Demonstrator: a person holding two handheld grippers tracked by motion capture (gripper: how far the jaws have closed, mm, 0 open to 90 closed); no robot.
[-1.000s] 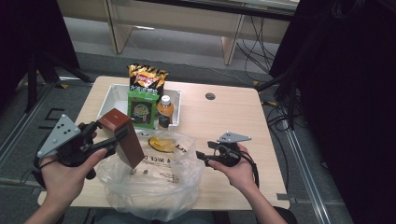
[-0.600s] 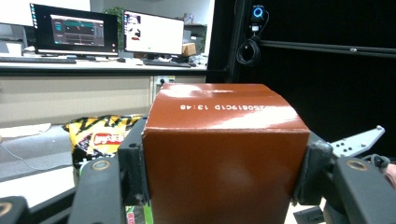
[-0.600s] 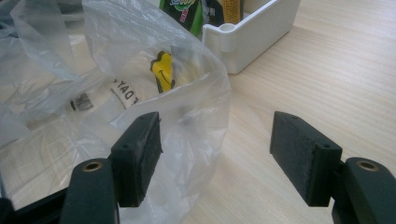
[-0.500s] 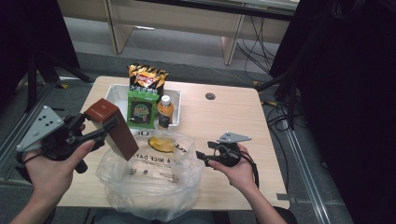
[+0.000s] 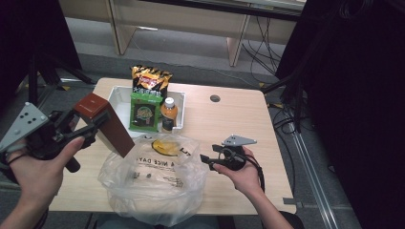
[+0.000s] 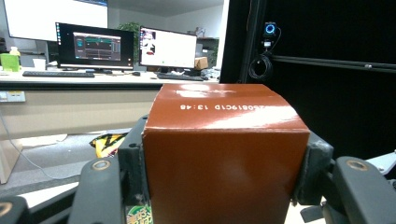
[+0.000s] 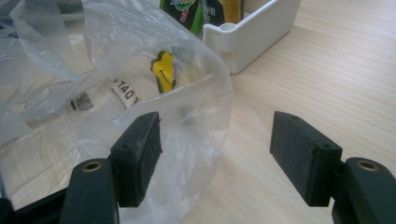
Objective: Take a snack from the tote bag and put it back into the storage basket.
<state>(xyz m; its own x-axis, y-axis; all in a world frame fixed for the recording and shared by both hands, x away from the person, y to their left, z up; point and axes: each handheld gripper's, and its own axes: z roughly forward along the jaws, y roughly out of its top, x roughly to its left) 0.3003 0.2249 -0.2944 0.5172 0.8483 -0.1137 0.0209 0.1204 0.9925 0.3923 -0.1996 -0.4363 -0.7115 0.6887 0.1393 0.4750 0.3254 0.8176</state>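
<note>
Slippage is the likely trouble: the brown carton (image 5: 105,125) hangs tilted in the air just left of the clear plastic bag (image 5: 153,183), pinched by its sides between the left gripper (image 5: 90,130) jaws, and could twist loose or miss the limp, half-collapsed mouth. Beside the bag's right edge, the right gripper (image 5: 206,159) stands wide open, holding nothing, so the mouth may sag shut. Compared with a second ago, the carton has drawn left and up, away from the bag, while the right hand (image 5: 239,172) has kept its place.

Wooden table (image 5: 239,119) — white tray (image 5: 117,95), clear plastic bag (image 5: 153,186) resting on it
</note>
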